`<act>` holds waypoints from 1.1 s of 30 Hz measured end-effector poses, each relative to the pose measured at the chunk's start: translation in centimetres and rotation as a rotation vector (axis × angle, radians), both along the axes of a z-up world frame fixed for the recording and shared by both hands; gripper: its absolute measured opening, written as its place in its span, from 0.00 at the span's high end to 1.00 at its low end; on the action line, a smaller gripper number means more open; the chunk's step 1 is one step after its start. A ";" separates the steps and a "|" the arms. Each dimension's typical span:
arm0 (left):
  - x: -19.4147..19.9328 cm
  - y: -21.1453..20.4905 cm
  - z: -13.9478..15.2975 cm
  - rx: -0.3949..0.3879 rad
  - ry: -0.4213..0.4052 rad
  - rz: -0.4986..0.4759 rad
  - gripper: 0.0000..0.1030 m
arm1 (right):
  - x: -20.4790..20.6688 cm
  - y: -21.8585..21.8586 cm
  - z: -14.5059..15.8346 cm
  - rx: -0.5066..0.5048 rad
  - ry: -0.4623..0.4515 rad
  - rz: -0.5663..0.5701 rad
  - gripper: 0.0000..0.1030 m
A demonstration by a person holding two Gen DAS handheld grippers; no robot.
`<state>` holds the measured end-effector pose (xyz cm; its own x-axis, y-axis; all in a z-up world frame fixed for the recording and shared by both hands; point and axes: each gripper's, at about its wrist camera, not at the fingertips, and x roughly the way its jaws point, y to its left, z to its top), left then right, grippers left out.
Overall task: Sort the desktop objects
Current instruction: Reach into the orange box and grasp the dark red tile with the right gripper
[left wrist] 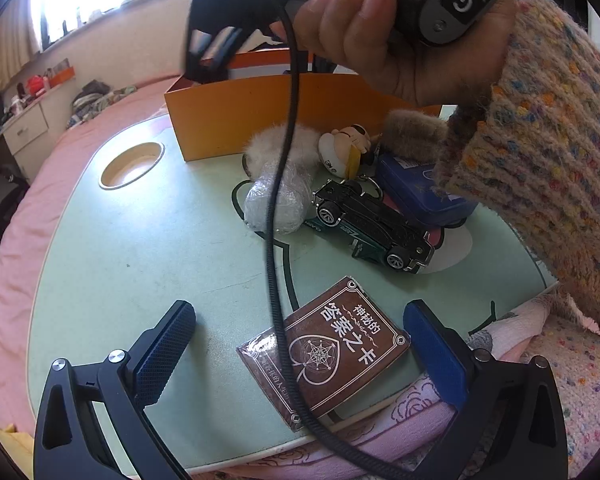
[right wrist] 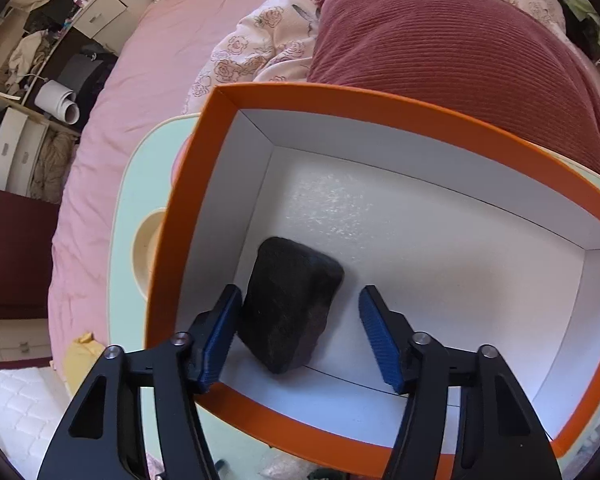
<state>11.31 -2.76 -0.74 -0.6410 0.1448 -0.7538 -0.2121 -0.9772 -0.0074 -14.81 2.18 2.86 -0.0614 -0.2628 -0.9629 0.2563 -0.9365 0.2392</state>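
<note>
Both grippers (left wrist: 300, 344) (right wrist: 298, 336) wide open, empty.

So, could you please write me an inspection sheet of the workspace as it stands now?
Surface: pale green lap table on a pink bed, with a round cup recess.
Job's things: black pouch lies in the orange box; card pack, toy car, blue tin, wrapped bundle, fur pompoms and doll keychain wait on the table.
Clutter: nothing seen beyond these.
Grippers: left gripper open, low over the card pack; right gripper open over the box, left pad against the pouch.
Cables: black cable hangs across the table.
Surroundings: red pillow, floral quilt, drawers.
</note>
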 end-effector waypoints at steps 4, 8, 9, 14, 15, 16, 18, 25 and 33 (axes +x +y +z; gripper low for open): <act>0.0 0.0 0.0 0.000 0.000 0.000 0.00 | 0.3 0.9 0.3 0.081 0.037 -0.003 0.70; 0.0 0.1 0.0 0.001 0.000 0.000 0.00 | 0.5 1.9 0.4 0.064 0.036 -0.005 0.71; 0.0 0.0 0.0 0.000 0.001 0.000 0.00 | 0.6 1.9 0.4 0.074 0.043 0.004 0.71; 0.0 0.1 0.0 0.001 0.002 0.000 0.00 | 0.6 3.7 1.9 -0.034 0.048 0.014 0.72; 0.0 0.1 0.0 0.000 0.002 0.000 0.00 | 0.7 4.3 2.6 -0.057 0.065 0.010 0.72; 0.0 0.0 0.0 0.000 0.002 0.000 0.00 | 0.8 5.1 3.3 -0.077 0.088 0.004 0.72; 0.0 0.0 0.0 0.000 0.001 0.000 0.00 | 1.4 6.6 5.4 -0.117 0.139 0.004 0.72; 0.0 0.0 0.0 0.000 0.001 -0.001 0.00 | 5.6 11.2 10.7 -0.189 0.257 0.027 0.72; 0.0 -0.1 0.0 0.004 0.004 0.001 0.00 | 14.1 18.5 6.5 -0.138 0.230 0.091 0.72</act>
<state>11.31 -2.87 -0.79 -0.6438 0.1471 -0.7509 -0.2112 -0.9774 -0.0103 -0.69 20.71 9.39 -0.2442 -0.4046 -0.8813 0.3997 -0.8700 0.2887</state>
